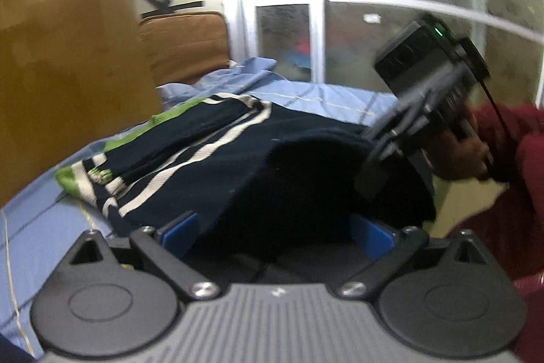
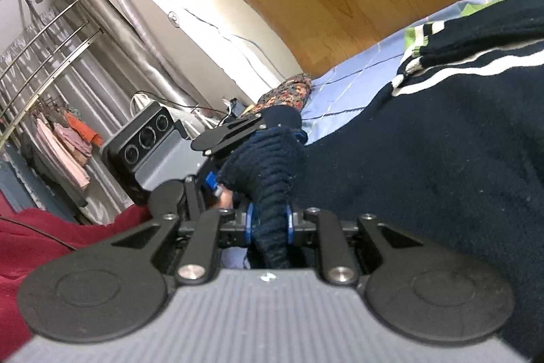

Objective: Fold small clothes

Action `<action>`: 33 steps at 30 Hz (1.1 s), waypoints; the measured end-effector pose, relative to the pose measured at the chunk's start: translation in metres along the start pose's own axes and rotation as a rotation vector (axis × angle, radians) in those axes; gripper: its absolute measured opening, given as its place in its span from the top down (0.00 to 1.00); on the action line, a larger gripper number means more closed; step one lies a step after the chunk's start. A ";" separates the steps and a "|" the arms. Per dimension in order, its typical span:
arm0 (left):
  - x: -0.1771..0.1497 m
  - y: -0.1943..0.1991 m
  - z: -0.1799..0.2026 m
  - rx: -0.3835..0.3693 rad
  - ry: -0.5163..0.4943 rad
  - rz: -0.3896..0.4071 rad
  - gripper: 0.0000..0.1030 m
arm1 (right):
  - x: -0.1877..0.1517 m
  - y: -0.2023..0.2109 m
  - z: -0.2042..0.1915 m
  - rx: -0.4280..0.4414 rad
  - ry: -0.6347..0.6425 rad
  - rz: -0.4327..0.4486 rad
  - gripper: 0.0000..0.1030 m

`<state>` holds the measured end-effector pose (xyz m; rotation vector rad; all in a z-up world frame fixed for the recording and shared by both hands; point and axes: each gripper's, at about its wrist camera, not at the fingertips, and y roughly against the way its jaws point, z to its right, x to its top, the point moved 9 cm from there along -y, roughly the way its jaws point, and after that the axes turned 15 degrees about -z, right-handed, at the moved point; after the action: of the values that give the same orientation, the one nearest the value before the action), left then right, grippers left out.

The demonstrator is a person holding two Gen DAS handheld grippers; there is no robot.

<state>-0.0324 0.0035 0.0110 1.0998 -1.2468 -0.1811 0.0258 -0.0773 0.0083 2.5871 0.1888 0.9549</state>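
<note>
1. The dark navy knitted garment with white stripes and lime-green trim (image 1: 217, 159) lies spread over a pale blue checked bedsheet (image 1: 340, 97); the striped, green-edged end is piled up toward the wooden headboard panel (image 1: 68, 39), while the plain navy part runs toward both grippers
2. The right gripper (image 2: 268, 227) is pinching a ribbed navy fold of that garment between its blue pads (image 2: 250, 221); the fold stands up from the fabric and looks bunched rather than flat
3. The left gripper (image 1: 275, 235) has its jaws spread wide, blue fingers (image 1: 180, 232) standing at either side of the navy cloth, which lies between them without being pressed
4. In the right wrist view the left gripper sits just beside the pinched fold, so the two tools are crowded together at one edge
5. Risk: with only one pinch, pulling could drag the whole garment across the sheet instead of folding it, and could rumple the sheet
6. Risk: the ribbed fold may slip from the narrow pinch, since it is thick and bunched
7. Risk: the left gripper closing here could catch several layers, or the sheet, giving a crooked fold
8. A red sleeve (image 1: 510, 159) hangs close and could brush the cloth
</note>
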 end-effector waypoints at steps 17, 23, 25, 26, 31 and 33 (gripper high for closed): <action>-0.016 -0.019 0.020 0.039 -0.096 -0.065 0.75 | -0.014 0.048 -0.003 -0.181 0.036 0.082 0.58; -0.022 -0.001 0.002 0.033 0.149 0.048 0.85 | -0.057 0.181 0.042 -0.445 -0.200 0.376 0.57; -0.024 0.001 -0.002 0.036 0.213 0.068 0.86 | -0.079 0.204 0.051 -0.506 -0.265 0.401 0.57; -0.024 0.002 -0.003 0.034 0.237 0.077 0.86 | -0.089 0.208 0.054 -0.525 -0.293 0.400 0.57; -0.022 0.006 0.000 0.046 0.273 0.098 0.87 | -0.128 0.202 0.073 -0.577 -0.386 0.309 0.57; -0.023 0.008 -0.002 0.047 0.294 0.106 0.87 | -0.137 0.193 0.080 -0.603 -0.396 0.278 0.58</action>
<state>-0.0429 0.0233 0.0020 1.0552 -1.0459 0.0886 -0.0269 -0.3136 -0.0546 2.1924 -0.4990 0.4577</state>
